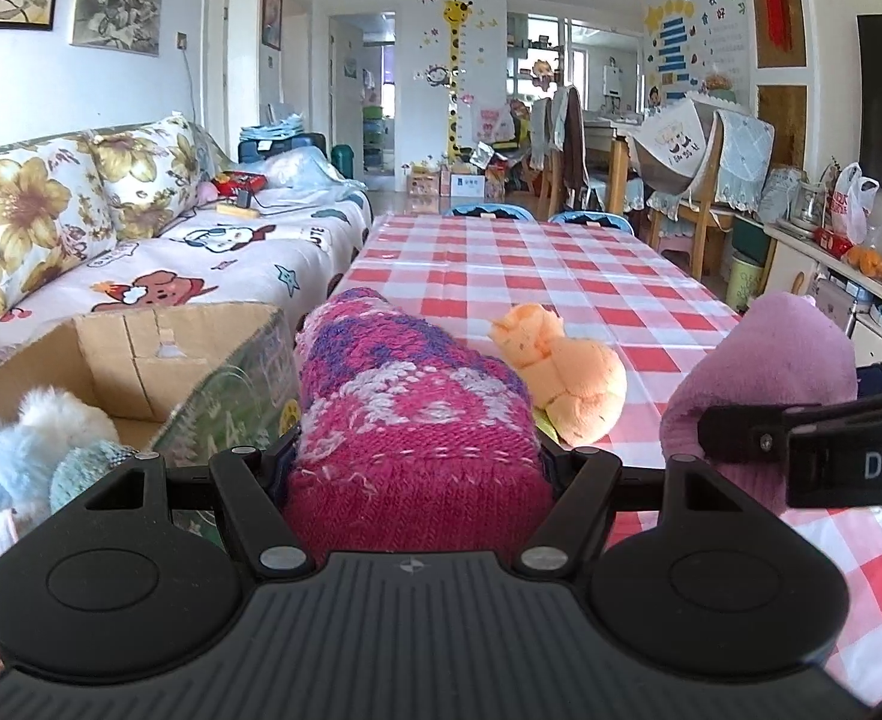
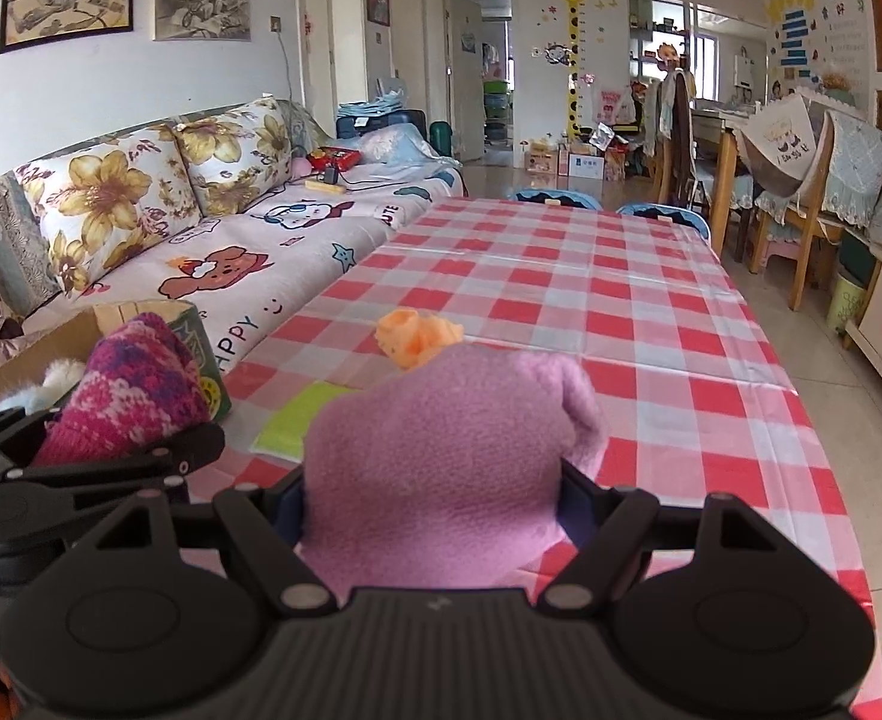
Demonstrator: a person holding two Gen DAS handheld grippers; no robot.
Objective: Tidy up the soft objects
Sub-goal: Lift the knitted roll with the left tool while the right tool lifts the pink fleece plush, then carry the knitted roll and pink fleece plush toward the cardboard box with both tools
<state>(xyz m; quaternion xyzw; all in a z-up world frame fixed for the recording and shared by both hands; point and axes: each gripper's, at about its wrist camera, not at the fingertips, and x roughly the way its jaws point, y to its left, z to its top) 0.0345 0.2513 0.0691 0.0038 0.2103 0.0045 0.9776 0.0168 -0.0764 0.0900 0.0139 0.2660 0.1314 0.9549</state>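
Two grippers are each clamped on a soft item above the near end of the checked table (image 2: 561,276).

Far left, left wrist view: a cardboard box (image 1: 141,354) stands at the table's left edge, against the sofa side. Its near part is cut off by the frame and by the gripper body. Inside lie a pale blue fluffy toy (image 1: 15,450) and a teal knitted piece (image 1: 84,468); what lies deeper in the box is hidden.

Centre-left: the left gripper (image 1: 417,450) grips a magenta knitted item (image 1: 405,396) with purple and white pattern. Both pads press into its sides. The fingertips are buried in the knit and cannot be made out. The item rises just right of the box wall; whether it touches the wall cannot be told.

Centre: an orange plush toy (image 1: 567,378) lies on the table, beyond the two held items. In the right wrist view only its top shows above the held fleece. A lime-green flat piece (image 2: 297,420) lies on the cloth beside it, partly covered.

Right: the right gripper (image 2: 435,480) grips a lilac fleece item (image 2: 441,468), jaws closed on its sides. The fleece hides the fingertips and the table directly ahead. In the left wrist view this gripper is cut off by the right frame edge
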